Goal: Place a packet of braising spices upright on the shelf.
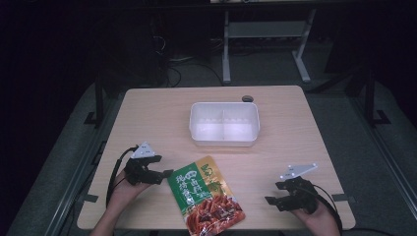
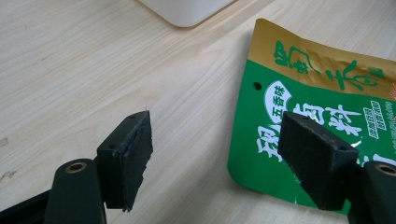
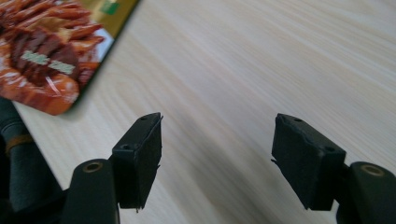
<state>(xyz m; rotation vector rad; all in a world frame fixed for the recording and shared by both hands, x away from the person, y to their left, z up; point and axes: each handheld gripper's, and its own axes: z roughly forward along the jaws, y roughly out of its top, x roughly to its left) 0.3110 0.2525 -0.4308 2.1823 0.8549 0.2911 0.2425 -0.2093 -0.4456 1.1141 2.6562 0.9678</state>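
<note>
I have the left gripper (image 1: 166, 173) low over the table (image 1: 147, 113) near its near-left corner, jaws spread wide with nothing between them. In the left gripper view one jaw overlaps the pouch (image 2: 327, 107); whether it touches the foil or hangs just above it I cannot tell from here. The other jaw stands over bare wood.

The pouch (image 1: 206, 194) lies flat by the table's near edge, roughly midway along it, turned a little askew, its gold top toward the far side and its red picture end reaching the near edge.

My right gripper (image 1: 272, 201) sits near the near-right corner, well apart from the pouch, jaws also wide and empty. In the right gripper view (image 3: 217, 158) only bare wood lies between the pads, with the pouch's picture end (image 3: 46, 56) off at the upper left.

A white tray (image 1: 224, 140) with two compartments stands past the pouch, toward the middle of the far edge. Both compartments look empty.
</note>
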